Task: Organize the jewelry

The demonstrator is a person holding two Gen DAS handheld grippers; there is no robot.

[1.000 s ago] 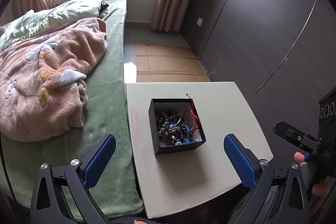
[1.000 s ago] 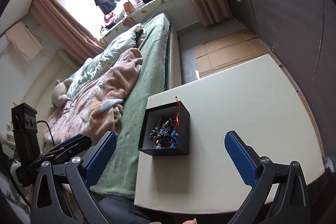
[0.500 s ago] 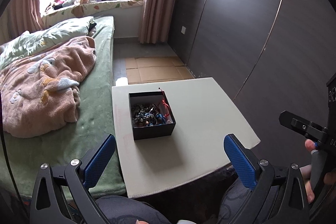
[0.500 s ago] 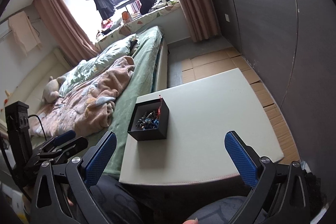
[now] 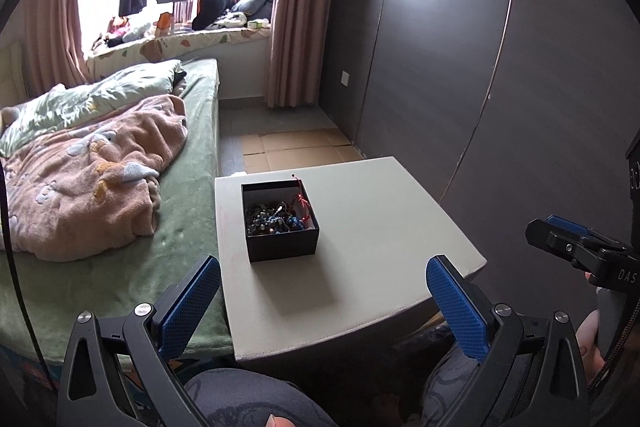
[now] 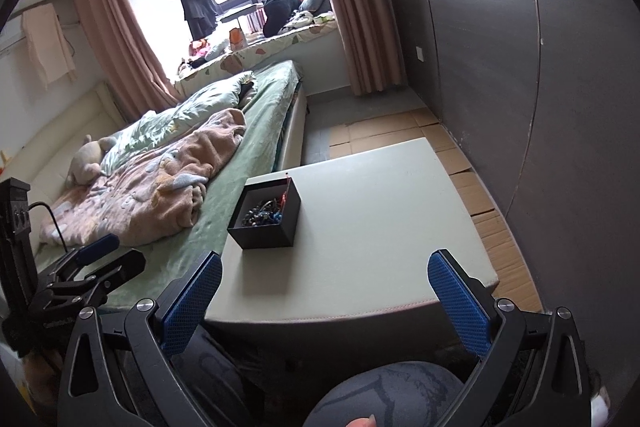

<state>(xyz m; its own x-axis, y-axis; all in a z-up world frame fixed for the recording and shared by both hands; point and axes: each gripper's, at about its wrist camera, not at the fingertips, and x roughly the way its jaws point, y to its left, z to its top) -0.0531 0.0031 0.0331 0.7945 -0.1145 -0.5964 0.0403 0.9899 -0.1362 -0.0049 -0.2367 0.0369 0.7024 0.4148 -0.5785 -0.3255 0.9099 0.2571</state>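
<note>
Black box (image 5: 280, 231) holding blue, dark and red jewelry (image 5: 276, 217), pale grey table (image 5: 360, 267), green bedsheet (image 5: 188, 195), pink cartoon-patterned blanket (image 5: 88, 183), dusty pink curtains (image 5: 294, 7), blue textured gripper pads (image 5: 456, 307).

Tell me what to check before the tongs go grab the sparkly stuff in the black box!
1. Left tongs open and holding nothing: ok.
2. Right tongs open and holding nothing: ok.
3. Black box has no lid on, jewelry showing inside: ok.
4. Box sits flat on the white table, away from the edges: ok.
5. Jewelry pieces lie apart so one can be picked: not ok, they look tangled in a heap.
6. A place to sort the pieces into: cannot tell, none shows.
</note>
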